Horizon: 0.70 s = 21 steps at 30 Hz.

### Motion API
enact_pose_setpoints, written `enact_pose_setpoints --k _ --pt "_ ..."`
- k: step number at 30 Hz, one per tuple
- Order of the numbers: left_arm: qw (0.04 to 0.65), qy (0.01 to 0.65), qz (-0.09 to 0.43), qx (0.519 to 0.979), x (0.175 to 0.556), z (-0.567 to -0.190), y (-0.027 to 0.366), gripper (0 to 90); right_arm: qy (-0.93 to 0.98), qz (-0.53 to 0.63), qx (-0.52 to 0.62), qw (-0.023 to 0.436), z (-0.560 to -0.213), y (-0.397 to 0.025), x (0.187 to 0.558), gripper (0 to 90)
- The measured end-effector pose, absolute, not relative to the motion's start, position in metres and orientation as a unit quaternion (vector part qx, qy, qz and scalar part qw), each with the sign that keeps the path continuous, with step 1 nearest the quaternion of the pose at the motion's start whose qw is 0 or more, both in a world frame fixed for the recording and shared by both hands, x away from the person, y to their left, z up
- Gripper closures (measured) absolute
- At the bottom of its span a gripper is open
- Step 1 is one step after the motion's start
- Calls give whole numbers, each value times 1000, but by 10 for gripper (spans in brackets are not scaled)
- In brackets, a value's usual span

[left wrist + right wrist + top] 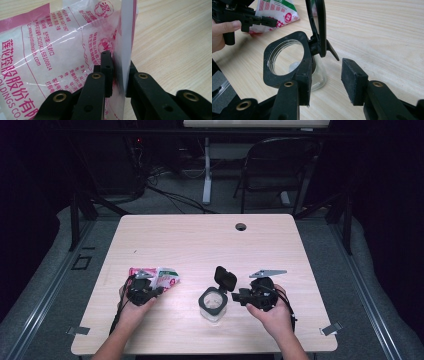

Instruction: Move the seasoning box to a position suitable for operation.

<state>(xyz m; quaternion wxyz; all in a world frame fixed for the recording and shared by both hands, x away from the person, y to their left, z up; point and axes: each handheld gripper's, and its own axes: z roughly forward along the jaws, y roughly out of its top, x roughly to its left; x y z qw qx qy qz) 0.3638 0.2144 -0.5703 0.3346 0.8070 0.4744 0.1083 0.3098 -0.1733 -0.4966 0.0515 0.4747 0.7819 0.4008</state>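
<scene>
Left hand (pixel 131 312) holds the left gripper (pixel 159 291) low, its 2 jaws pressed together on a thin sheet. Right hand (pixel 270 316) holds the right gripper (pixel 237 296), its 2 jaws spread apart, pointing toward the left.

Surface (pixel 200 240): light wood-grain top with rounded corners, a round cable hole (pixel 241 226) near its far edge.
Floor (pixel 165 202): grey carpet around and beyond the surface.
Chair (pixel 272 167): dark folding frame, standing beyond the far right corner.
Desk leg (pixel 206 170): white upright post on the floor, under a pale desk top (pixel 255 123) at the upper edge.
Cables (pixel 150 177): dark tangle on the floor at far left.
Light: the surface is lit; the room behind is dark.
</scene>
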Motion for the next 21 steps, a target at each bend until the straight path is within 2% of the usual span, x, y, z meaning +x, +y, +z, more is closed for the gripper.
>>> enact_pose_setpoints --k 13,21 --pt "341 484 106 799 365 -573 214 826 777 402 483 51 -499 -176 309 611" --pt "334 476 122 805 364 -570 211 895 778 399 481 52 -499 -175 309 611"
